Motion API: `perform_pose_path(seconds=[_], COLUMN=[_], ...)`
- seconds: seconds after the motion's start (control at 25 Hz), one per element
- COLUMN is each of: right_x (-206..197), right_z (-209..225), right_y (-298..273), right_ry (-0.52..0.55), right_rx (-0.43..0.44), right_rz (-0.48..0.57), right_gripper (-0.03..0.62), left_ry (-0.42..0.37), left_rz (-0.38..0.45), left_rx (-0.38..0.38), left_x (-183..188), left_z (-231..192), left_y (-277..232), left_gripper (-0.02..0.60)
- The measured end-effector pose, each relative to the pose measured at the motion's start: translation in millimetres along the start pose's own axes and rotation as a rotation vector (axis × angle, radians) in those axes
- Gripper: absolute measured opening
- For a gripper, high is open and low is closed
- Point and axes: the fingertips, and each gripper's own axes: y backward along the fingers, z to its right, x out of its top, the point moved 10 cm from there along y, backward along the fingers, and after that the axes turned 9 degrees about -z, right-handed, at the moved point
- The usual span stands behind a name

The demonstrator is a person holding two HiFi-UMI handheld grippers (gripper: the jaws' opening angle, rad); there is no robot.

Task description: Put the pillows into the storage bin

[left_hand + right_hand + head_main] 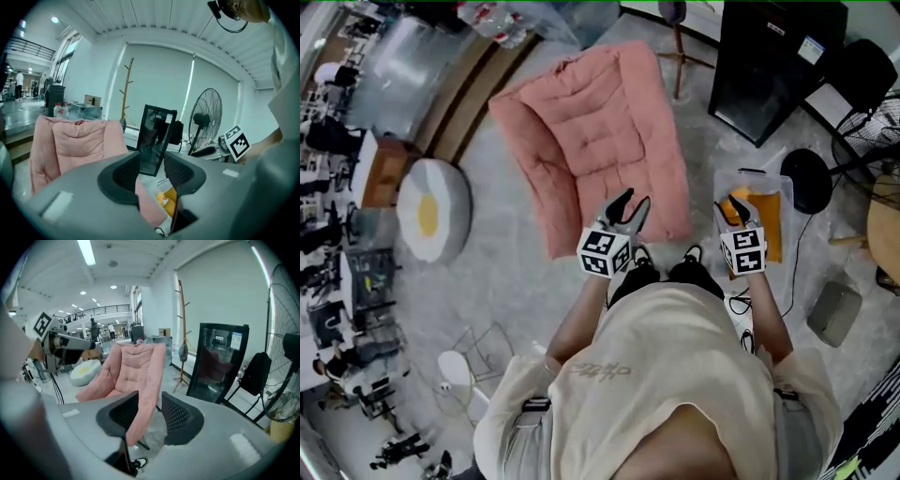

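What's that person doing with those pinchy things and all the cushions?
A person stands holding a gripper in each hand. The left gripper and the right gripper both have their jaws apart and hold nothing. A big pink cushion lies in front, and a round egg pillow sits off to the left. The clear storage bin on the right has something orange inside.

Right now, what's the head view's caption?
Open left gripper over pink cushion, open right gripper over bin with yellow pillow.

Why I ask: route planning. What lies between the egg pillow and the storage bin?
The big pink cushion on the floor, seen in the head view.
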Motion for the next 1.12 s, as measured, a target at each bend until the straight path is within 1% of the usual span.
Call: perform_pose_path(seconds=[0.04,0.12,0.2,0.28,0.36,0.4,0.48,0.56,0.6,0.68,0.84,1.12], right_x=[8.3,23.5,37.7,50.9,64.0,70.4,82.5,94.7,100.9,112.7,133.4,159.8], right_z=[-7.2,-21.8,-34.7,-45.1,-51.8,-54.0,-58.4,-63.0,-65.1,-69.6,-78.6,-88.4], right_y=[2.2,7.8,13.2,18.2,23.5,26.8,35.3,46.0,51.7,63.0,81.6,98.5], right_ry=[0.001,0.004,0.017,0.023,0.007,-0.002,-0.015,-0.017,-0.013,0.004,0.051,0.078], right_rx=[0.007,0.018,0.025,0.035,0.061,0.076,0.101,0.119,0.125,0.126,0.100,0.043], right_rz=[0.023,0.072,0.116,0.150,0.184,0.204,0.241,0.276,0.293,0.323,0.380,0.496], right_gripper=[0.147,0.093,0.065,0.026,0.003,0.002,0.002,0.002,0.002,0.002,0.002,0.001], left_ry=[0.000,-0.004,-0.022,-0.071,-0.132,-0.150,-0.142,-0.100,-0.083,-0.078,-0.109,-0.119], left_rz=[0.018,0.053,0.079,0.086,0.081,0.082,0.105,0.149,0.171,0.201,0.220,0.256], left_rx=[0.011,0.035,0.063,0.091,0.116,0.123,0.127,0.117,0.110,0.100,0.087,0.111], left_x=[1.6,4.7,7.8,11.3,15.1,17.1,21.5,27.2,30.9,38.9,55.3,91.5], left_z=[-3.9,-10.6,-15.9,-17.9,-16.0,-14.5,-13.3,-14.9,-16.1,-18.1,-21.9,-33.9], left_y=[10.1,30.9,48.8,62.8,72.2,75.6,82.7,90.5,94.1,100.2,108.4,116.7], left_gripper=[0.179,0.171,0.160,0.162,0.163,0.157,0.127,0.052,0.031,0.017,0.015,0.015])
